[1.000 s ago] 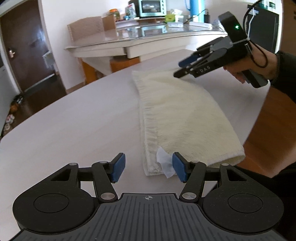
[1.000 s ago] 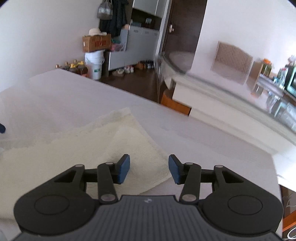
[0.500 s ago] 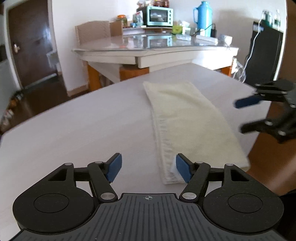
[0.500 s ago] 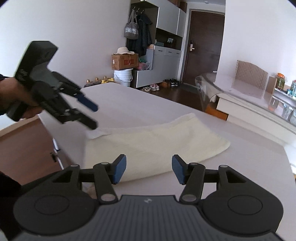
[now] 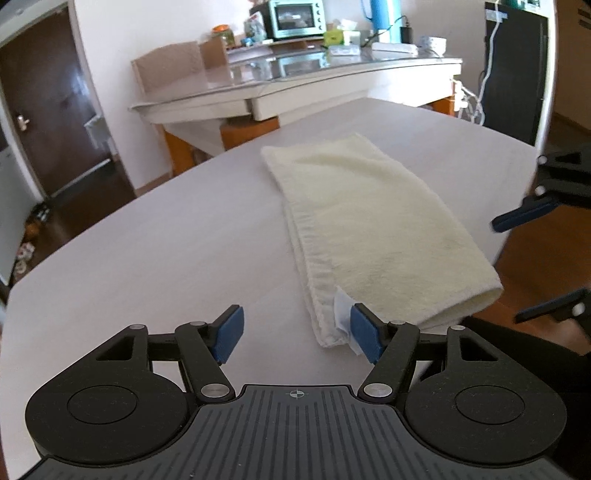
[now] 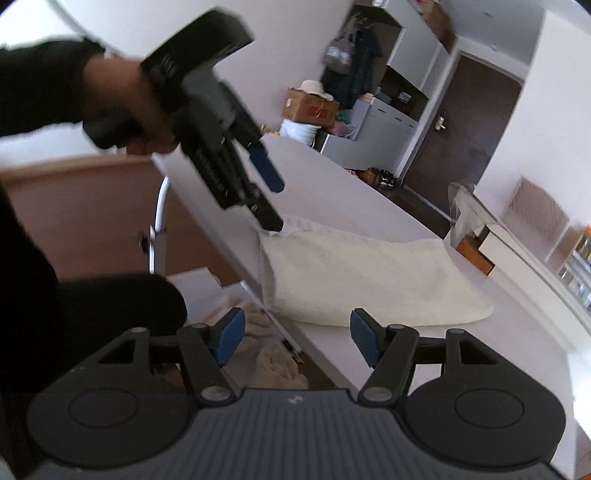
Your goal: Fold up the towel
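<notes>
Lying folded into a long strip, the cream towel (image 5: 373, 225) rests flat on the pale table (image 5: 166, 251), its near end reaching the table's edge at the person's side. From the left wrist view, the left claw (image 5: 297, 334) hovers low over that near corner with its blue-padded fingers (image 5: 229, 332) spread wide and nothing between them; the right-hand pad sits just beside a small white tag (image 5: 341, 308) at the towel's corner, though whether it touches cannot be told. At the right edge of the same view the right claw (image 5: 532, 258) shows partly, blurred, off the table's side, its two fingers well apart. From the right wrist view, the right claw (image 6: 295, 339) is likewise spread and empty, poised beyond the table's edge (image 6: 325, 354) near the long folded side of the towel (image 6: 362, 280). There the left claw (image 6: 275, 203) is seen angled downward in the person's left hand (image 6: 129, 110), its lower finger tip at the towel's near corner and its upper blue finger raised clear above the cloth. Behind stand a second table (image 5: 295, 96) carrying a small oven (image 5: 295, 18) and a dark door (image 6: 465, 140).
</notes>
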### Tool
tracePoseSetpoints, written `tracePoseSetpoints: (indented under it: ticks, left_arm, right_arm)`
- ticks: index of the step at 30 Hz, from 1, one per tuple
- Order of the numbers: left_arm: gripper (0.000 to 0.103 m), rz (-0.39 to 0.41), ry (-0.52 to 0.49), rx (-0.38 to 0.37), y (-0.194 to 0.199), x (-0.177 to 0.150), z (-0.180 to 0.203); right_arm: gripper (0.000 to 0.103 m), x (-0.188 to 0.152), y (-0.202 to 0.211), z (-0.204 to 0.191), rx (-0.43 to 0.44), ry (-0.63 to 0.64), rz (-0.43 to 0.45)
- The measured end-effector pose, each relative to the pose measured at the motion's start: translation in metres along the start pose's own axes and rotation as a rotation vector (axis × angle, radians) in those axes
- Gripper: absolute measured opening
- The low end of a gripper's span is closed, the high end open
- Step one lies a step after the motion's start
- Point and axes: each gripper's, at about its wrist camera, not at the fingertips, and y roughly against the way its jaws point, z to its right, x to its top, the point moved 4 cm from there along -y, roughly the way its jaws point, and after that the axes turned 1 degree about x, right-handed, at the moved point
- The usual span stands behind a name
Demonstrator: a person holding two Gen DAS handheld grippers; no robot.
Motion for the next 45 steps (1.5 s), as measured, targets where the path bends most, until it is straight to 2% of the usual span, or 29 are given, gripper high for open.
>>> tracePoseSetpoints:
  ticks: [7, 14, 17, 20, 22, 24, 27, 28, 30, 32, 35, 37, 40, 45]
  left_arm:
    - [0.069, -0.021, 0.029, -0.024, -0.001, -0.001, -0.001]
    - [0.069, -0.012, 0.011, -0.103, -0.005, 0.005, 0.026]
    - [0.069, -0.008, 0.006, -0.131, -0.006, 0.006, 0.035]
    - [0.069, -0.004, 0.003, -0.144, -0.008, 0.007, 0.041]
    - [0.069, 0.002, 0.002, -0.144, -0.007, 0.007, 0.041]
    - [0.069, 0.015, -0.001, -0.145, -0.003, 0.007, 0.041]
    - [0.071, 0.043, -0.013, -0.146, 0.007, 0.008, 0.037]
    - [0.072, 0.057, -0.032, -0.145, 0.012, 0.007, 0.034]
    - [0.078, 0.094, -0.098, -0.156, 0.022, 0.006, 0.031]
    - [0.082, 0.122, -0.186, -0.173, 0.031, 0.004, 0.033]
    - [0.084, 0.148, -0.286, -0.212, 0.037, 0.002, 0.040]
    - [0.084, 0.164, -0.412, -0.238, 0.037, 0.000, 0.052]
    - [0.080, 0.188, -0.538, -0.228, 0.029, -0.003, 0.066]
    - [0.067, 0.230, -0.643, -0.245, 0.016, -0.004, 0.086]
  right_arm:
    - [0.066, -0.001, -0.009, -0.008, -0.073, 0.083, -0.008]
    - [0.066, -0.018, -0.009, -0.011, -0.154, 0.155, -0.049]
    - [0.063, -0.026, -0.010, -0.010, -0.219, 0.209, -0.072]
    - [0.055, -0.031, -0.012, -0.009, -0.254, 0.231, -0.083]
    - [0.054, -0.032, -0.011, -0.008, -0.262, 0.229, -0.075]
    - [0.043, -0.033, -0.011, -0.009, -0.265, 0.236, -0.073]
    - [0.033, -0.034, -0.008, -0.008, -0.260, 0.244, -0.069]
    - [0.030, -0.034, -0.007, -0.007, -0.261, 0.247, -0.069]
    - [0.014, -0.034, -0.005, -0.004, -0.257, 0.239, -0.067]
    - [0.011, -0.032, -0.001, 0.002, -0.246, 0.223, -0.065]
    - [0.010, -0.027, 0.004, 0.013, -0.215, 0.183, -0.060]
    - [0.010, -0.023, 0.008, 0.024, -0.184, 0.139, -0.055]
    - [0.009, -0.018, 0.012, 0.039, -0.154, 0.083, -0.050]
    - [0.009, -0.009, 0.022, 0.059, -0.107, 0.024, -0.049]
